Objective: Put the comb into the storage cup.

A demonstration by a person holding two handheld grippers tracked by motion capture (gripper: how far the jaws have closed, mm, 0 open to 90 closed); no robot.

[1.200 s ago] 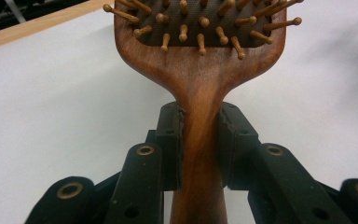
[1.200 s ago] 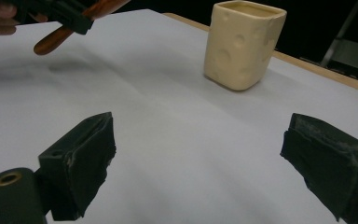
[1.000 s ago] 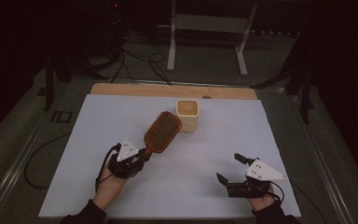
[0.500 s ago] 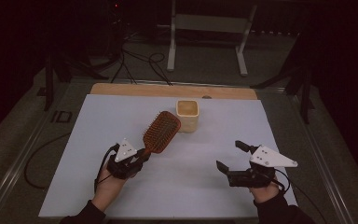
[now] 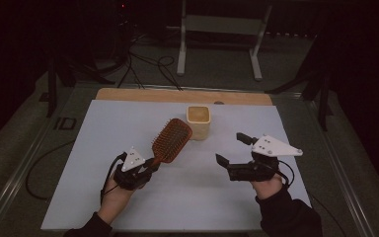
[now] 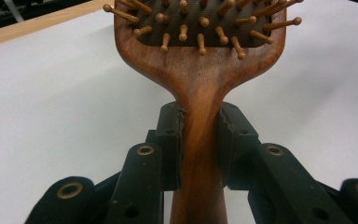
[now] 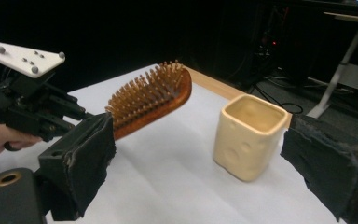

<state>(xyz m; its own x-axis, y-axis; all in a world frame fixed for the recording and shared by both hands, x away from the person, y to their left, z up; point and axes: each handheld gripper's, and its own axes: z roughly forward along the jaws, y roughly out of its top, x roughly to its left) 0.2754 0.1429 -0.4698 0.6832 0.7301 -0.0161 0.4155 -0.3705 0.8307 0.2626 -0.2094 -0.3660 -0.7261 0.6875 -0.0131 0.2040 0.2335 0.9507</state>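
A wooden paddle hairbrush (image 5: 171, 140) with wooden pins is held above the table, its head pointing toward the far right. My left gripper (image 5: 150, 163) is shut on the brush's handle. In the left gripper view the pads (image 6: 170, 140) press both sides of the hairbrush handle (image 6: 198, 154). A cream square cup (image 5: 198, 121) stands upright on the table just beyond the brush head. My right gripper (image 5: 231, 148) hovers at the right, jaws wide open and holding nothing. In the right gripper view the hairbrush (image 7: 149, 100) and the cup (image 7: 249, 137) lie ahead between the jaws.
A white mat (image 5: 103, 148) covers the table, with a wooden strip (image 5: 177, 95) along its far edge. A metal stand (image 5: 222, 29) and cables sit on the dark floor behind. The left gripper (image 7: 37, 112) shows at the left of the right gripper view.
My right gripper has lifted off the table and drifted a little toward the cup, still open. The left gripper and the hairbrush have stayed where they were.
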